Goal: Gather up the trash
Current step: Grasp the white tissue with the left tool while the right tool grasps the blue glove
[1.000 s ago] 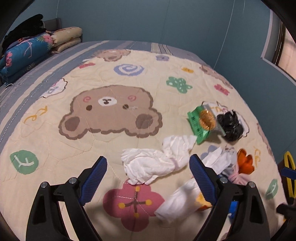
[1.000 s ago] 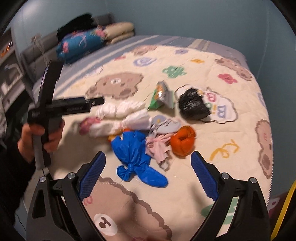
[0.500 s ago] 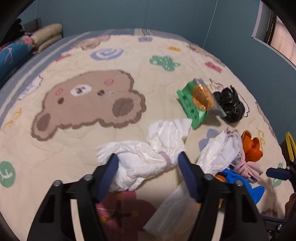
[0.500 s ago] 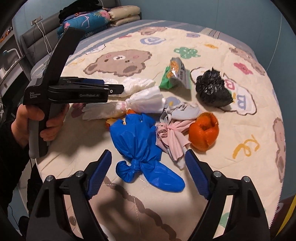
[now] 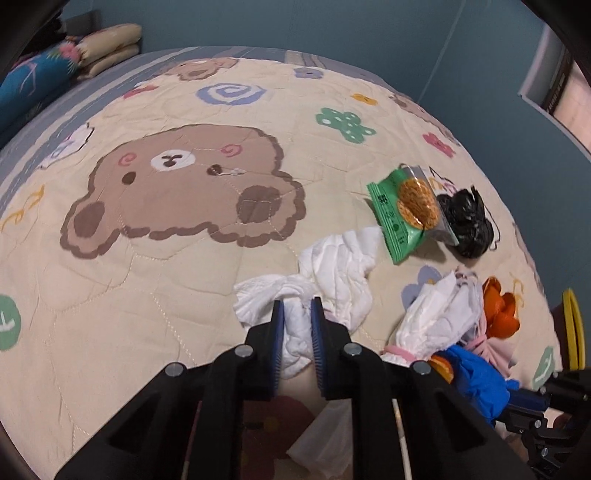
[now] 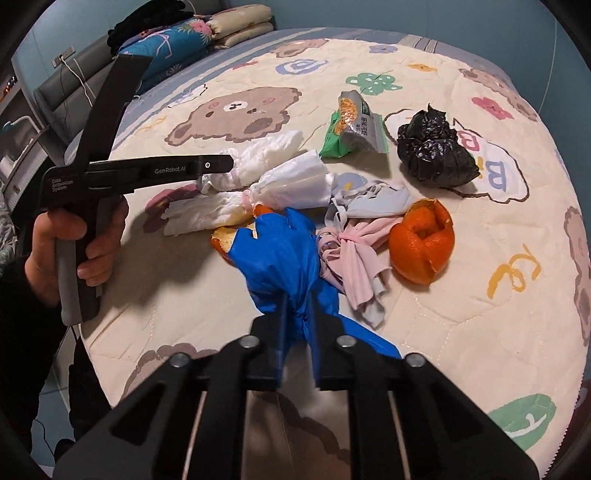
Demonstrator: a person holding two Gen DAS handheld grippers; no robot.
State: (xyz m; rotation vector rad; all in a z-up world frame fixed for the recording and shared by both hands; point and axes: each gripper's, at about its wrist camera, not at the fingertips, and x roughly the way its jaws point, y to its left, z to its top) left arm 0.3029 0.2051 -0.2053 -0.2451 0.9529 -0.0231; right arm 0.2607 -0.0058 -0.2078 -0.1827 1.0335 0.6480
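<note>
Trash lies on a bear-print quilt (image 5: 147, 258). My left gripper (image 5: 297, 314) is shut on a crumpled white tissue wad (image 5: 332, 273); it also shows in the right wrist view (image 6: 266, 155). My right gripper (image 6: 295, 314) is shut on a blue plastic bag (image 6: 280, 254) at its knotted neck. Nearby lie a second white bag tied with pink (image 6: 288, 184), a green snack packet (image 5: 402, 210), a black bag (image 6: 432, 151), an orange peel (image 6: 424, 243) and a pink and grey rag (image 6: 358, 254).
The left gripper's body and the hand holding it (image 6: 85, 236) fill the left of the right wrist view. Pillows (image 5: 107, 40) and a blue floral bedding roll (image 6: 166, 37) lie at the head of the bed. A blue wall (image 5: 332, 29) stands behind the bed.
Both grippers went from wide open to shut. The left closed on the white tissue wad and the right moved in and closed on the blue bag.
</note>
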